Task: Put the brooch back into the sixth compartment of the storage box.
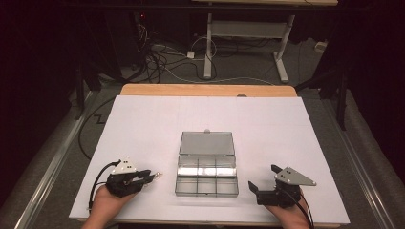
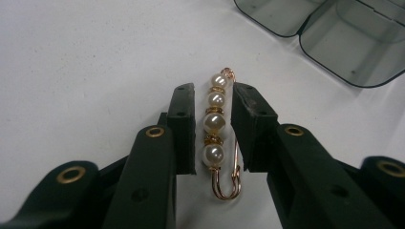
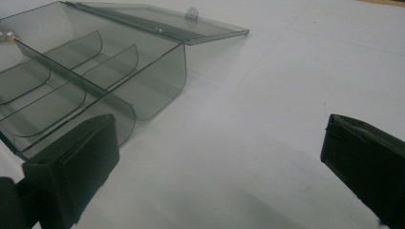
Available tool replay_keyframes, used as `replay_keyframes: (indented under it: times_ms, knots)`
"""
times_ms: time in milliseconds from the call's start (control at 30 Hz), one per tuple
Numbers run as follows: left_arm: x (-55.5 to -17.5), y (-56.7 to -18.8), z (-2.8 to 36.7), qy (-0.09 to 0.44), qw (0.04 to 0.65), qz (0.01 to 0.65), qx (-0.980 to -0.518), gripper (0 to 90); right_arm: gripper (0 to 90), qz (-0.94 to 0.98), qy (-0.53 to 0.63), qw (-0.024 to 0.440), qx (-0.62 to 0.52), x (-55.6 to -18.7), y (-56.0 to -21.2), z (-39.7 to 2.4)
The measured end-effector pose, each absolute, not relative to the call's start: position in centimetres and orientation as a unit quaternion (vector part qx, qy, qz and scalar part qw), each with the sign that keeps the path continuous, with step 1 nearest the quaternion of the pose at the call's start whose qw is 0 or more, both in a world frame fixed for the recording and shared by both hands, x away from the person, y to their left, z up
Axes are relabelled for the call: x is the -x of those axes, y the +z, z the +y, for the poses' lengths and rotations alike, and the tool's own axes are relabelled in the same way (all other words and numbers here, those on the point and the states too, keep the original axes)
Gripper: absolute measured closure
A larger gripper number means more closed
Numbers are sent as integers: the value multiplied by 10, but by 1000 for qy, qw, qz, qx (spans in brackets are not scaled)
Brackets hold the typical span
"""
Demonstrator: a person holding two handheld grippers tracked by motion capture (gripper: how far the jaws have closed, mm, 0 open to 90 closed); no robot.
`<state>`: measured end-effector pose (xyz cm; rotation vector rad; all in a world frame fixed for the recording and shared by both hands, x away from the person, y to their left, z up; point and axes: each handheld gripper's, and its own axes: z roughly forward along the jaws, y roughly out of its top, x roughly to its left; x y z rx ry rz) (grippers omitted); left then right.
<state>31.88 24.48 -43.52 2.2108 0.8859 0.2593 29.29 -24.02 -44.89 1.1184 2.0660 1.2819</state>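
A gold safety-pin brooch (image 2: 215, 124) strung with several pearls lies flat on the white table sheet (image 1: 143, 124). My left gripper (image 2: 213, 88) straddles it, one jaw close on each side with slim gaps still showing, so it is open. From above, the brooch (image 1: 155, 175) pokes out at the left gripper's (image 1: 151, 176) tip, left of a clear grey compartment box (image 1: 206, 193). The box's lid (image 1: 207, 143) lies open flat behind it. My right gripper (image 1: 263, 177) rests right of the box, jaws wide apart and holding nothing. In its own view the right gripper (image 3: 215, 138) faces bare sheet beside the box (image 3: 157, 81).
The box's compartments look empty, and its corner (image 2: 344, 43) lies just beyond the brooch. A wooden table edge (image 1: 205, 89) runs along the far side of the sheet. Cables and a desk frame (image 1: 248, 43) stand on the dark floor beyond.
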Motion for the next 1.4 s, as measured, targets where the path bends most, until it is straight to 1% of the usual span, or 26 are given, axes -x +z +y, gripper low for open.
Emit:
replay_keyframes:
  times_ms: [633,867,1067,1400]
  knots:
    - [-319,-438,242,103,354,344,-864,758,3,753,459,225,-414,-293,-450,-240]
    - [-320,-438,242,102,354,345,-863,765,2,764,438,213,-424,-296,-451,-239]
    - [-320,-437,244,94,359,349,-860,766,2,768,432,216,-421,-296,-452,-239]
    - [-317,-430,244,103,368,344,-858,766,2,767,432,214,-423,-296,-452,-238]
